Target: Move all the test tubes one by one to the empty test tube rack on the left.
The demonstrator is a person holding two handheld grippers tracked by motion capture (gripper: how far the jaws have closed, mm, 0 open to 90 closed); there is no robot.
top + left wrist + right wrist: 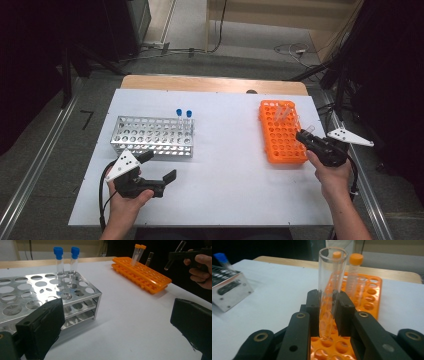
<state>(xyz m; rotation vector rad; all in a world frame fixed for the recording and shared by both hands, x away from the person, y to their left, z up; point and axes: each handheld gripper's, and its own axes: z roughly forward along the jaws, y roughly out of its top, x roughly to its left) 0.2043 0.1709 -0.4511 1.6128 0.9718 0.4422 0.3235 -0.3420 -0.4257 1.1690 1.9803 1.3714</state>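
My right gripper (327, 302) is shut on a clear, uncapped glass tube (329, 285), held upright just above the orange rack (372, 300). From above, that gripper (303, 135) hangs over the orange rack's (280, 142) right edge with the tube (310, 129) in it. Two orange-capped tubes (353, 272) and one clear tube stand at the rack's far end. My left gripper (159, 166) is open with nothing between its jaws, in front of the metal rack (150, 136). Two blue-capped tubes (66, 262) stand in that rack's far right corner.
A white sheet (225, 170) covers the table, with bare room between the two racks. The table's wooden far edge (210, 84) lies behind. Cables run across the floor beyond it. In the left gripper view, the other hand (200, 272) holds its gripper at the upper right.
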